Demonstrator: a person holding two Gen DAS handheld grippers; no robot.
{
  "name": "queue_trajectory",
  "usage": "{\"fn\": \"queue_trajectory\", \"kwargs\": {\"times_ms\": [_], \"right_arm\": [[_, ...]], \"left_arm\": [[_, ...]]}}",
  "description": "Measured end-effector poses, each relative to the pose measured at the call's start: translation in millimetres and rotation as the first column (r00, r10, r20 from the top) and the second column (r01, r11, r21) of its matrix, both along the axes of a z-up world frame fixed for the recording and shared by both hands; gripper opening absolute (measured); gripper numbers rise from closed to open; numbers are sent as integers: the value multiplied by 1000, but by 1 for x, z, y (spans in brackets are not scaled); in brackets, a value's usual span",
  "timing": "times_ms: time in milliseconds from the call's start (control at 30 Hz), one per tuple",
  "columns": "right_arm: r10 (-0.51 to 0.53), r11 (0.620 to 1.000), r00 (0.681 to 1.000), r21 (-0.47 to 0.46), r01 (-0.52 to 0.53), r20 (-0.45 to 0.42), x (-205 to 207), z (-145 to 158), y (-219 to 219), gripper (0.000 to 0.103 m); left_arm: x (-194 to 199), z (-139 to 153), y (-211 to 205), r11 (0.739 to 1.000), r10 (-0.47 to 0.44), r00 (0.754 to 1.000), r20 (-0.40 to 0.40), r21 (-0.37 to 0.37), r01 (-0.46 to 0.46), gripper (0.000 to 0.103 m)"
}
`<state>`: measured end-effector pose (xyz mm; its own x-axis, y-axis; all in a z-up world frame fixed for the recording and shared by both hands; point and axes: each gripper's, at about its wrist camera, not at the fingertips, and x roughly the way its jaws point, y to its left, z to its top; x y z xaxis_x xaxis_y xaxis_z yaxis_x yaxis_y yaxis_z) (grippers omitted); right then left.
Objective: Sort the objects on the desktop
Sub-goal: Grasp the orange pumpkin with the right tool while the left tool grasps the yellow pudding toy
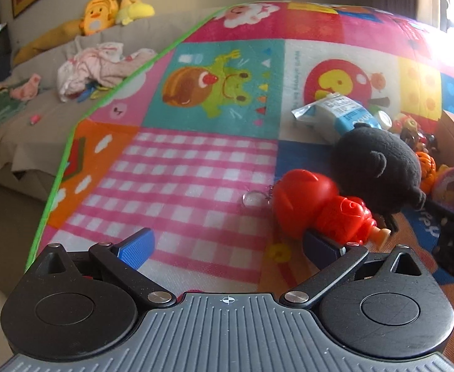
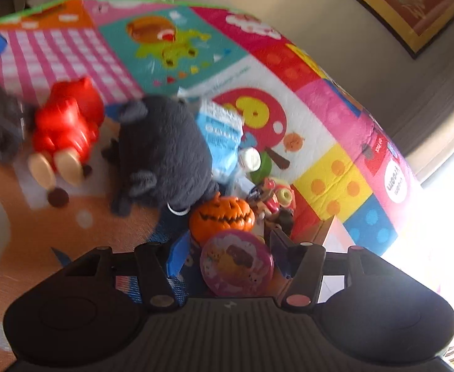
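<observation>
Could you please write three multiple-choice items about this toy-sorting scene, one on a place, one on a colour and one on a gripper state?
1. Where does the pink round tin lie?
A. between the right gripper's fingers
B. on the sofa
C. on top of the black plush

2. What colour is the figure toy with the key ring?
A. green
B. red
C. yellow

3. How does the left gripper stand?
A. shut on the milk carton
B. shut on nothing
C. open

Answers:
1 A: the right wrist view shows the tin between the blue fingers of the right gripper, which are apart and not visibly touching it.
2 B: its head and body are red in both views.
3 C: its fingers are spread wide with only mat between them.
</observation>
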<state>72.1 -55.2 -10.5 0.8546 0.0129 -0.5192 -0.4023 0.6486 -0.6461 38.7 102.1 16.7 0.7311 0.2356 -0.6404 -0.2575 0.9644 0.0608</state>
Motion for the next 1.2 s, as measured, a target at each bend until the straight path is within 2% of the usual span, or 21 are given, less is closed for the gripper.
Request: {"fn": "queue_trajectory", "kwargs": {"times_ms": [33,100,200,267,333,367,433,467,533,567,633,700,733,800,833,900,967,1067,1100,1133,1200], "right_arm": [[-6,1000,1000,-5,6,9,0,-1,0,53],[-8,1000,1000,-7,8,30,-2,2,-2,35],[9,999,1000,37,-9,9,-11,18,-8,17],[28,997,999,73,-25,-34,-19,27,-12,14],[58,987,989,160,-36,-133,-28,36,-19,14],[96,971,971,234,-44,-219,-32,42,-25,14],[192,922,905,386,-34,-378,-41,51,-40,14],[227,902,884,431,-33,-408,-48,54,-46,14],[249,882,885,470,-39,-393,-64,60,-59,14],[239,877,899,478,-38,-367,-69,63,-67,14],[185,870,930,493,-5,-316,-75,71,-83,22],[108,854,957,518,51,-271,-76,79,-102,40],[70,843,966,532,76,-248,-76,80,-111,44],[7,829,979,548,109,-204,-78,81,-126,58],[-14,822,982,557,118,-188,-79,82,-132,60],[-40,810,986,572,127,-162,-77,82,-140,60],[-54,796,987,590,133,-150,-76,84,-142,60],[-45,789,991,604,114,-128,-66,91,-133,60],[-37,791,992,603,105,-124,-61,93,-127,56],[-24,793,992,602,96,-127,-56,95,-119,53],[2,798,986,595,98,-164,-39,97,-99,41]], "left_arm": [[-1,-1,0,1000,-2,1000,0,1,2,103],[-2,-2,1,1000,-7,1000,-2,-6,7,103],[-4,-1,1,1000,-14,1000,-4,-18,13,103],[-8,0,2,999,-22,1000,3,-33,22,103],[-16,2,3,998,-33,999,27,-59,35,103],[-20,3,3,996,-43,998,45,-70,46,103],[-29,8,2,993,-80,992,99,-81,88,103],[-35,10,-1,990,-109,985,137,-76,120,103],[-45,16,-10,980,-184,961,207,-42,196,103],[-49,19,-18,971,-227,947,227,-16,237,103],[-55,24,-37,946,-323,914,247,44,322,103],[-57,25,-60,914,-405,883,237,96,394,103],[-56,24,-70,899,-437,871,224,111,423,103],[-51,19,-89,874,-485,853,192,121,470,103],[-47,15,-97,866,-500,848,174,127,484,103],[-36,7,-112,856,-514,847,134,144,496,101],[-25,-1,-119,852,-518,849,101,143,503,79],[-12,-7,-126,845,-531,844,76,125,520,76],[-10,-8,-126,846,-529,846,71,118,520,73],[-10,-10,-125,850,-523,850,65,116,514,61],[-14,-10,-117,858,-511,858,62,98,504,50]]}}
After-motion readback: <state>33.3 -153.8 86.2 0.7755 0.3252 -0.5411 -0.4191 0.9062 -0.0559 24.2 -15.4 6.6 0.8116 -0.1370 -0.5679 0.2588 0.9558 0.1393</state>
